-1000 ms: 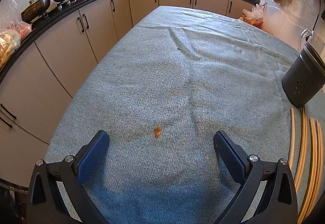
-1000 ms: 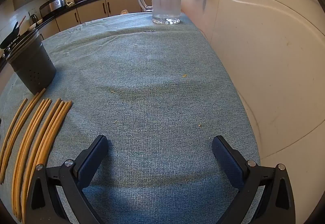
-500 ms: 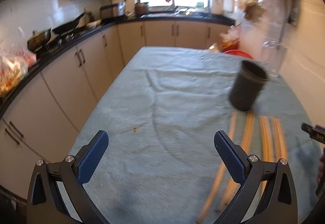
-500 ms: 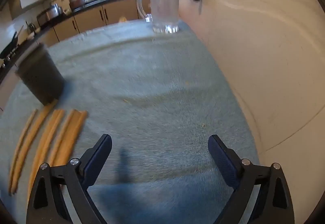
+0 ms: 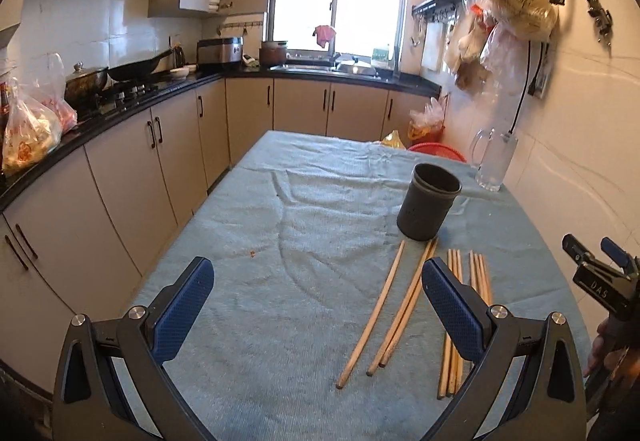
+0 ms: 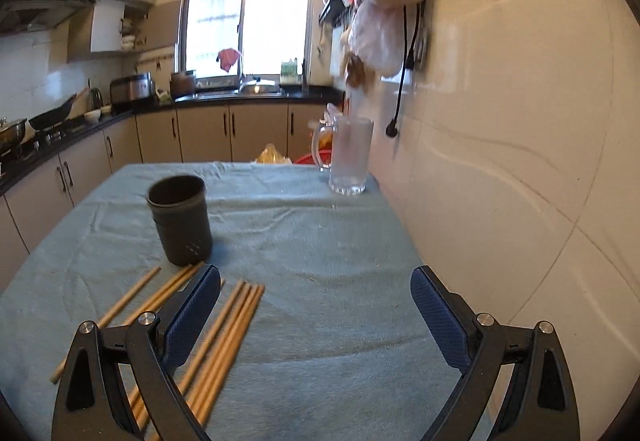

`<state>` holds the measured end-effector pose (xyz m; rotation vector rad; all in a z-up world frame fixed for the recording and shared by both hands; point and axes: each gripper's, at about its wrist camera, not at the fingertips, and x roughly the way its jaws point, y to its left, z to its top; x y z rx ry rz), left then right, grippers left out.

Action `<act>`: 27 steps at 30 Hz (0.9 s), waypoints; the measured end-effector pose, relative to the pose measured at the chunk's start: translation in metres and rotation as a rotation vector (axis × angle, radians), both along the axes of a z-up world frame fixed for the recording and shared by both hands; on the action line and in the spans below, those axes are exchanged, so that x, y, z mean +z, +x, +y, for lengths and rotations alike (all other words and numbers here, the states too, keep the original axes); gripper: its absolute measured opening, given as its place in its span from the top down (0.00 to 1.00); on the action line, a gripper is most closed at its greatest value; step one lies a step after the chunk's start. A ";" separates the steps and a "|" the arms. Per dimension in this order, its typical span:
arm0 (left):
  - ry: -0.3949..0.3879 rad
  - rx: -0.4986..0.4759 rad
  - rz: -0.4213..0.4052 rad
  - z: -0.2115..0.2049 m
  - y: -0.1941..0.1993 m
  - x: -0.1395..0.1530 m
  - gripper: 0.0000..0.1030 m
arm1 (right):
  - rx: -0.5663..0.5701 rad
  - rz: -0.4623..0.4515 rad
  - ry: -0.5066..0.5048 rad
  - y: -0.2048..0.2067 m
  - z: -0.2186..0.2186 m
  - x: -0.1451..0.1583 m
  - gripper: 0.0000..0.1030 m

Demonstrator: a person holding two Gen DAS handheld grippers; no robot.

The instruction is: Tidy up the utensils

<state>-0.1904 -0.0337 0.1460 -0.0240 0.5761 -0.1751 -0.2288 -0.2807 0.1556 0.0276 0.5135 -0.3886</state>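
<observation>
Both claws are spread wide and hold nothing: ahead and right of the left gripper a dark holder stands upright on the blue-grey cloth, with bare wooden chopsticks lying just before it, some passing behind the right-hand finger. The right gripper sees holder and chopsticks ahead to its left, a glass mug further ahead by the wall. Only the left view shows the other tool at right, marked "DAS".
</observation>
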 end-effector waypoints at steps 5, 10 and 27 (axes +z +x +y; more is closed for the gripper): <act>0.013 -0.014 -0.056 -0.003 -0.021 0.009 0.00 | 0.014 -0.004 0.007 -0.012 0.010 0.004 0.05; 0.033 -0.014 -0.102 -0.005 -0.037 0.017 0.00 | 0.015 -0.019 -0.005 -0.026 0.014 0.011 0.05; 0.049 -0.022 -0.164 0.002 -0.060 0.026 0.00 | -0.010 -0.129 -0.050 -0.063 0.022 0.029 0.01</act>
